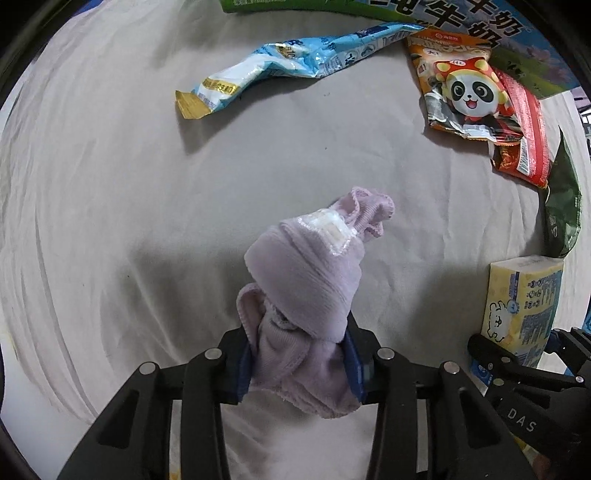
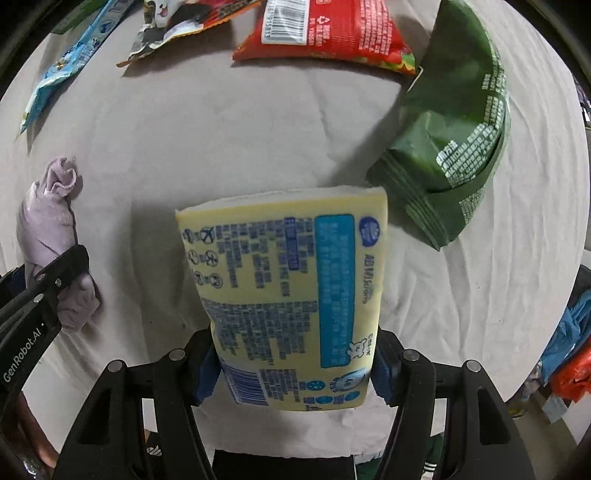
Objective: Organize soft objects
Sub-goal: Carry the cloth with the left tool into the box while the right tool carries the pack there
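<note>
Left wrist cam first: the left tongs (image 1: 301, 363) are pinching a bundled-up lilac sock (image 1: 306, 291), held just over the middle of the table (image 1: 110, 184) with its grey cloth. Toward the far edge there's a blue snack bag (image 1: 288, 62) and a panda snack bag (image 1: 461, 92). Right wrist cam: the right tongs (image 2: 295, 373) are clamped on a yellow tissue pack (image 2: 288, 295), also above the middle of the table. A green pouch (image 2: 454, 147) lies toward the right edge and a red bag (image 2: 325, 33) at the far edge.
</note>
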`<action>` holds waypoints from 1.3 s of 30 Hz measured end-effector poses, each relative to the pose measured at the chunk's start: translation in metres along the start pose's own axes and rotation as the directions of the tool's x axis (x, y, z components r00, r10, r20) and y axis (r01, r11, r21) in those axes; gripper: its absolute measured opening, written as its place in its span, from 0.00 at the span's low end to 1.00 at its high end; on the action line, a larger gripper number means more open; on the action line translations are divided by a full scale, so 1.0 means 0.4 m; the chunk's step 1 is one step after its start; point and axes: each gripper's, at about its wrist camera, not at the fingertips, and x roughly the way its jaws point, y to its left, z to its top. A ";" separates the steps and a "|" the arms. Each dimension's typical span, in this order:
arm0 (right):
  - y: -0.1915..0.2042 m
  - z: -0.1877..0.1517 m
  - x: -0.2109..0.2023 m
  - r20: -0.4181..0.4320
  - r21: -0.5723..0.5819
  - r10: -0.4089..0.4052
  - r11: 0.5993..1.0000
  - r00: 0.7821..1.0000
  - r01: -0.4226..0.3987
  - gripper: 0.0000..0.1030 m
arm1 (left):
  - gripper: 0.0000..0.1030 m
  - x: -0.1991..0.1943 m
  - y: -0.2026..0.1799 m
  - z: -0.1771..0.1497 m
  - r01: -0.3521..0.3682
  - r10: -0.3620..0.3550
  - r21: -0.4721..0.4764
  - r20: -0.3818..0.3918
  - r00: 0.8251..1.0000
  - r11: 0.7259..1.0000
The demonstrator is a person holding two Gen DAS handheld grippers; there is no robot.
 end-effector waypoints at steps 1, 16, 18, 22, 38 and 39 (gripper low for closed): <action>-0.002 -0.006 -0.002 0.004 0.006 0.002 1.000 1.000 -0.002 0.66 | 0.37 0.009 -0.004 0.002 0.001 -0.001 0.002 0.007 1.000 1.000; 0.025 -0.057 -0.078 0.072 0.020 0.067 0.997 0.995 -0.068 0.64 | 0.30 -0.114 -0.047 -0.069 0.039 -0.040 0.019 0.087 0.995 0.999; 0.025 -0.079 -0.133 0.108 -0.015 0.108 0.994 0.988 -0.107 0.64 | 0.30 -0.178 -0.064 -0.078 0.050 -0.053 0.021 0.119 0.992 0.999; 0.015 -0.111 -0.265 0.178 -0.086 0.170 0.984 0.969 -0.156 0.64 | 0.30 -0.324 -0.098 -0.069 0.130 -0.133 0.027 0.191 0.973 0.991; -0.139 0.087 -0.781 0.433 -0.171 0.262 0.963 0.863 -0.206 0.64 | 0.31 -0.657 -0.195 0.291 0.231 -0.244 0.081 0.393 0.887 0.970; -0.147 0.123 -0.789 0.436 -0.170 0.256 0.965 0.863 -0.200 0.64 | 0.31 -0.645 -0.195 0.331 0.242 -0.251 0.074 0.385 0.888 0.968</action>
